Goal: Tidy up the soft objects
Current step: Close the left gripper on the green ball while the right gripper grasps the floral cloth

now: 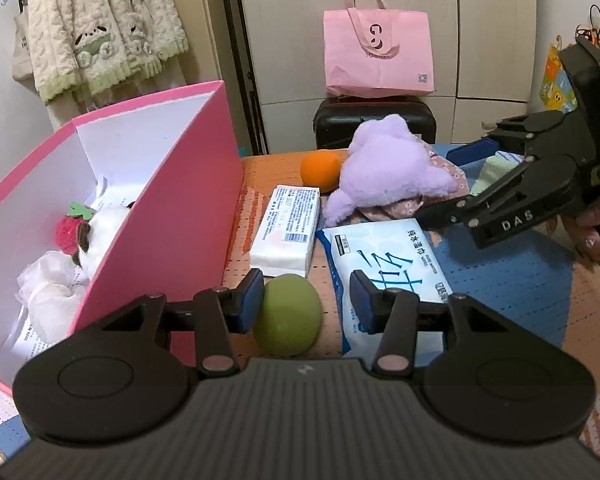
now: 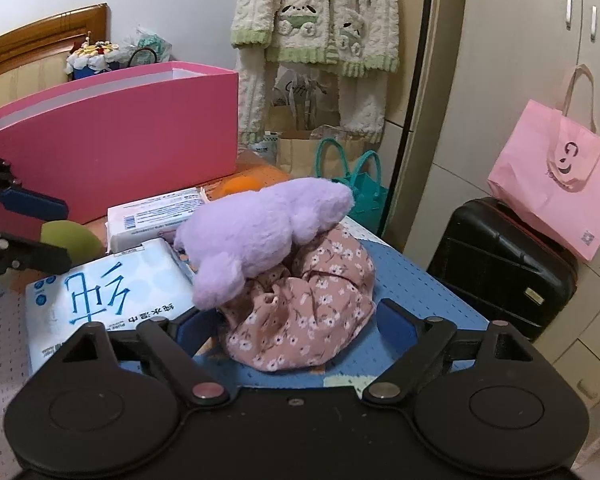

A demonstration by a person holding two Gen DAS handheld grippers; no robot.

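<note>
- The left gripper (image 1: 306, 300) has its jaws spread around a green ball (image 1: 287, 314); one pad touches it, the other stands clear.
- The right gripper (image 2: 298, 320) is spread wide around a floral cloth (image 2: 308, 312), not pressing it.
- A purple plush toy (image 2: 260, 228) lies on the cloth.
- A wipes pack (image 1: 384, 264) lies just beside the ball.
- A pink box (image 1: 148, 200) stands to the left, near the ball.

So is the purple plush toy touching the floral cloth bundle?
Touching. The right wrist view shows the purple plush toy lying directly on the floral cloth bundle, no gap between them.
</note>
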